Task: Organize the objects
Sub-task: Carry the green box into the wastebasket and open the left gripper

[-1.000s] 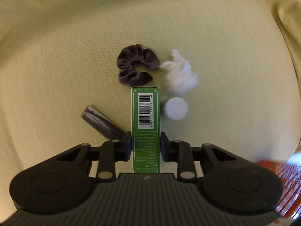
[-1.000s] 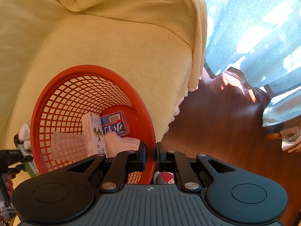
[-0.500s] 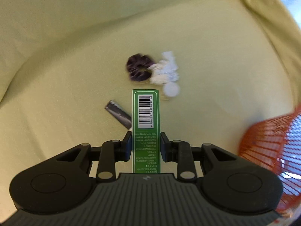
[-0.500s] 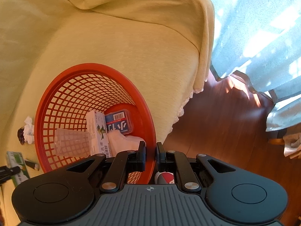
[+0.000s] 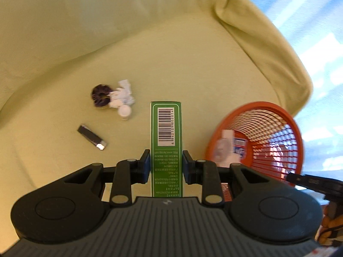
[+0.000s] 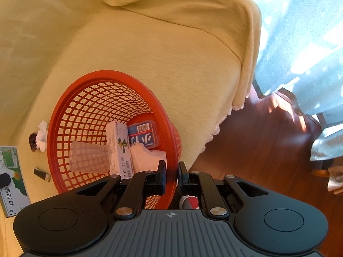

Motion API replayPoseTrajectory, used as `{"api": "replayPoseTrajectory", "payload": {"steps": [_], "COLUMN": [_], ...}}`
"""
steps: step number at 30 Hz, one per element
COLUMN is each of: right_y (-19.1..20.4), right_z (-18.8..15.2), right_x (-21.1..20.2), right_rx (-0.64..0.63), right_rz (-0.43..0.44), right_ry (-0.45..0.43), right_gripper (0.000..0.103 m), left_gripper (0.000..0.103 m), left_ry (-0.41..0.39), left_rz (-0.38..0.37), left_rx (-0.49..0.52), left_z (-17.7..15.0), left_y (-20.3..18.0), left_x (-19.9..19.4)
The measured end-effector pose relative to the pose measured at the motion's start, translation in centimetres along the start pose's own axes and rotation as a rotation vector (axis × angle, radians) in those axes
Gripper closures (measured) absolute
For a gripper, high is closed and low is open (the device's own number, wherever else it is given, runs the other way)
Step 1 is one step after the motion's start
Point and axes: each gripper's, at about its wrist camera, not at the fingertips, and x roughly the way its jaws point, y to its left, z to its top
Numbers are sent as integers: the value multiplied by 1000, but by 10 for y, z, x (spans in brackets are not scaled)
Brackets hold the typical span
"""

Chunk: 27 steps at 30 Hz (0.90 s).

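Clearly the left gripper (image 5: 166, 165) was pinching the green box (image 5: 166, 141) across its narrow faces, abt mid-length, barcode end sticking fwd above the sofa cover (image 5: 171, 60). Box looked like light, stiff card w/ smooth print; probably crushable if squeezed hard, so the mid-body pinch seemed right. Left tool pointed out over the seat, orange basket (image 5: 261, 107) just to its right. Right gripper (image 6: 171, 178) was clamped on the basket's rim (image 6: 171, 150), tipping its mouth toward the box. Scrunchie (image 5: 100, 96), tissue (image 5: 122, 98) & dark tube (image 5: 91, 137) lay loose beyond.
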Motion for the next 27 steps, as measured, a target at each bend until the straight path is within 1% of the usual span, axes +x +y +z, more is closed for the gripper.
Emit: {"api": "replayPoseTrajectory", "payload": {"steps": [7,12,27], "right_y": [0,-5,-5], "right_z": [2,5,7], "right_x": [3,6,5], "right_rx": [-53,-72,-95], "right_rz": [21,32,56], "right_ry": [-1,2,-2], "right_gripper": [96,96,96], "left_gripper": [78,78,78], "left_ry": [15,38,57], "left_rz": [-17,-17,-34], "left_rx": [62,90,189], "left_z": [-8,-9,-11], "left_y": [-41,-63,-122], "left_x": [-6,-2,14]}}
